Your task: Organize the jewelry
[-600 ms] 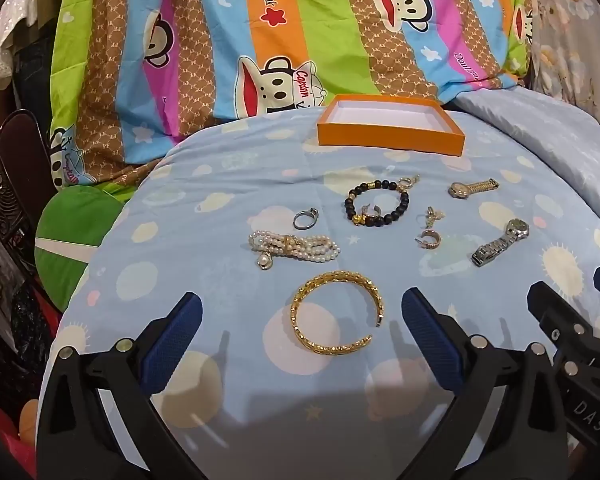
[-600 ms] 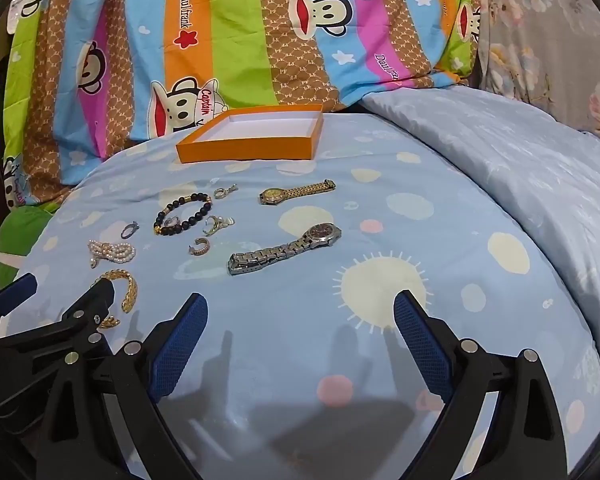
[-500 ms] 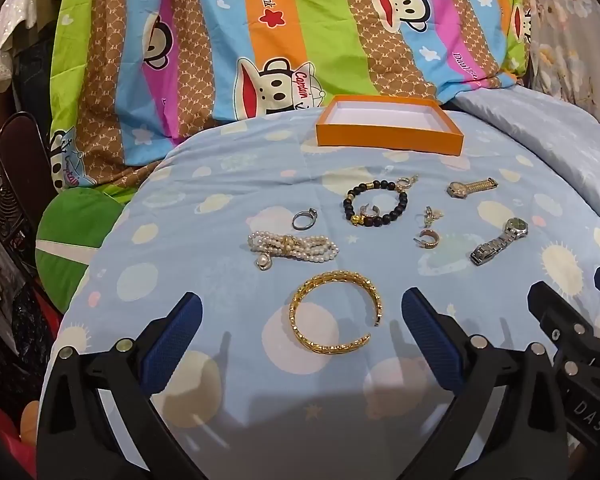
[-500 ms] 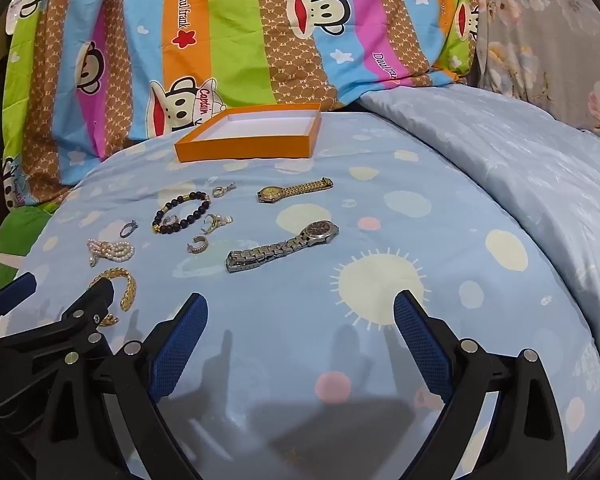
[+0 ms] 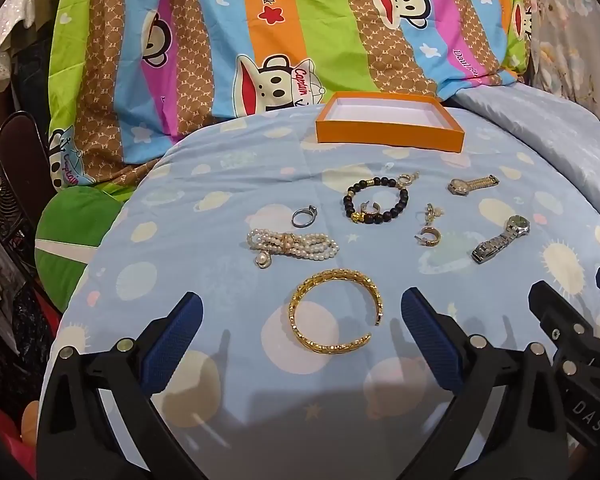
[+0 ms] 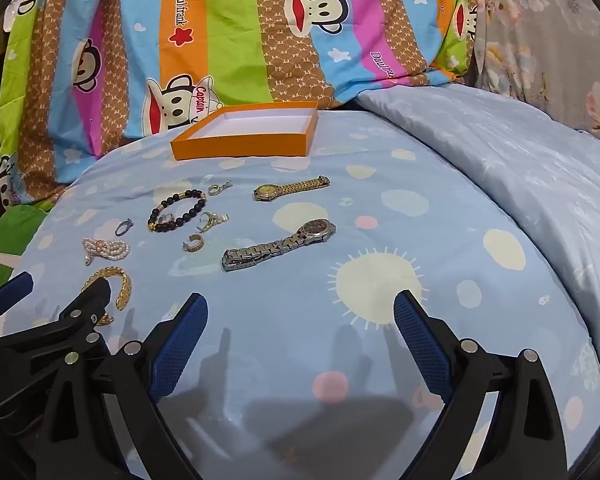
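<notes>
You are looking at a bed point(image 5: 228, 184) wearing a pale blue patterned cover, with an open orange box point(image 5: 390, 122) sitting at its far side. Nearer you, a gold bangle point(image 5: 336, 312), pearl bracelet point(image 5: 292, 244), black bead bracelet point(image 5: 376, 206), ring point(image 5: 303, 216), earrings point(image 5: 430, 236), gold watch point(image 6: 290, 189) and silver watch point(image 6: 278, 244) are lying apart on it.

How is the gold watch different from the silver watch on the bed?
The gold watch has a yellow strap; the silver watch has a grey steel one. The gold watch lies nearer the orange box; the silver watch lies nearer the right gripper. The silver watch looks bigger, though it is closer to the camera. Both lie stretched out flat on the blue cover, untouched.
</notes>
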